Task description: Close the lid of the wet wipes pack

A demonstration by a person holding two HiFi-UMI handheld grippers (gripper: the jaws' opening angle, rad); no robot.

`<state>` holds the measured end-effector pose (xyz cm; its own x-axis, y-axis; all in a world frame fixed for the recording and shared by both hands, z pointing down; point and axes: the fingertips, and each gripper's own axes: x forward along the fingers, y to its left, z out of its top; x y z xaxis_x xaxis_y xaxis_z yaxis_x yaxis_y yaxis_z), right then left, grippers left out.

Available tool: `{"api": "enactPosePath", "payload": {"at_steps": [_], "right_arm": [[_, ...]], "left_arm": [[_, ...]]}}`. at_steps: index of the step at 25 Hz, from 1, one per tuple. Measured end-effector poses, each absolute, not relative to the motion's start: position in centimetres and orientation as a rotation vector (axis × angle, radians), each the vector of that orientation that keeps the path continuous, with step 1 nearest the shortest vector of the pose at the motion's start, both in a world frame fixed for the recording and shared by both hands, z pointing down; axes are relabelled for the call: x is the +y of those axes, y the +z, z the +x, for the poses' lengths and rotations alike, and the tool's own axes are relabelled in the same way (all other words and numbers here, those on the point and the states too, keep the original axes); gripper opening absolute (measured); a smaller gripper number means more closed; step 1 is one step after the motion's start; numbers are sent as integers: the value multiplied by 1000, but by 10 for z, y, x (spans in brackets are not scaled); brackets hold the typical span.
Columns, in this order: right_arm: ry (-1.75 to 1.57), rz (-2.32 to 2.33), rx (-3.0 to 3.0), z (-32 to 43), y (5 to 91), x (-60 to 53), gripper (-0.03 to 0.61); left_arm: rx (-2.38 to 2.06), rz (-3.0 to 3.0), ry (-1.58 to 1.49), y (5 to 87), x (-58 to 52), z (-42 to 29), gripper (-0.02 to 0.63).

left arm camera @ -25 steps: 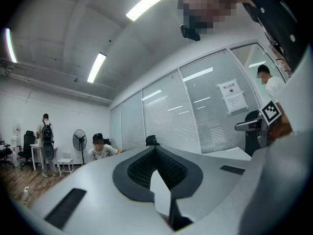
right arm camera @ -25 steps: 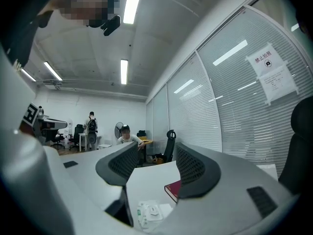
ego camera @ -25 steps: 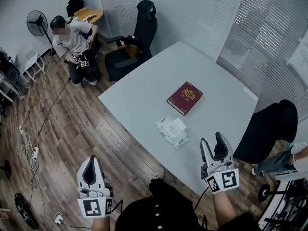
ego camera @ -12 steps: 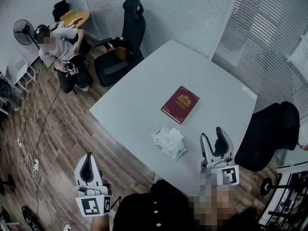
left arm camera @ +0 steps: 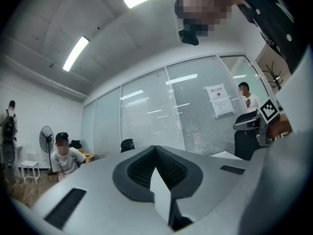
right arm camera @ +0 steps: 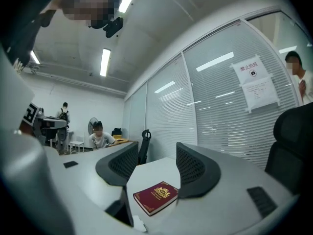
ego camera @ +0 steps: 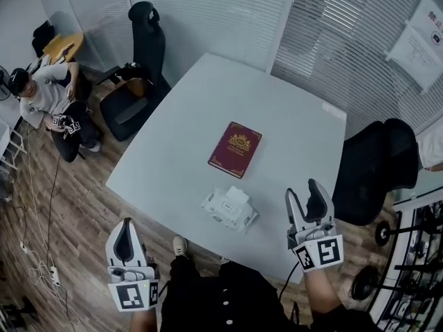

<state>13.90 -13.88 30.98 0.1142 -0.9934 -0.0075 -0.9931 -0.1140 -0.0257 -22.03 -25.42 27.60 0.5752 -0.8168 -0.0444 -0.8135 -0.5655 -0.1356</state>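
- The wet wipes pack [ego camera: 230,209] lies on the white table [ego camera: 291,123], close to the edge nearest the person. It sits a little nearer than the red book [ego camera: 235,146] and does not touch it.
- In the head view a white flap appears to stand up from the top of the pack, so the lid is judged to be still open. The detail is small, and the closing itself looks not yet done.
- The left gripper [ego camera: 125,228] has its jaws pressed together with nothing between them. It hangs over the wooden floor, off the table's near edge and well apart from the pack.
- The right gripper [ego camera: 303,194] has its jaws spread wide and holds nothing. Its own view shows only bare table and the book beyond the gap. It hovers over the table's near right part, beside the pack and clear of it.
- Neither gripper touches the pack, so the whole job seems to remain: bring a gripper to the pack, fold the flap down and press it until it seats, probably steadying the soft pack with the other.
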Motion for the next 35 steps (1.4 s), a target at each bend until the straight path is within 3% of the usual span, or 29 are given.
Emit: {"api": "enactPosePath", "payload": {"at_steps": [22, 35], "right_arm": [[-129, -2739, 1542, 102, 320, -86, 242], [-730, -2383, 1721, 130, 468, -135, 230]], "left_arm": [[466, -3000, -19, 297, -330, -115, 15], [195, -3109, -312, 396, -276, -58, 15]]}}
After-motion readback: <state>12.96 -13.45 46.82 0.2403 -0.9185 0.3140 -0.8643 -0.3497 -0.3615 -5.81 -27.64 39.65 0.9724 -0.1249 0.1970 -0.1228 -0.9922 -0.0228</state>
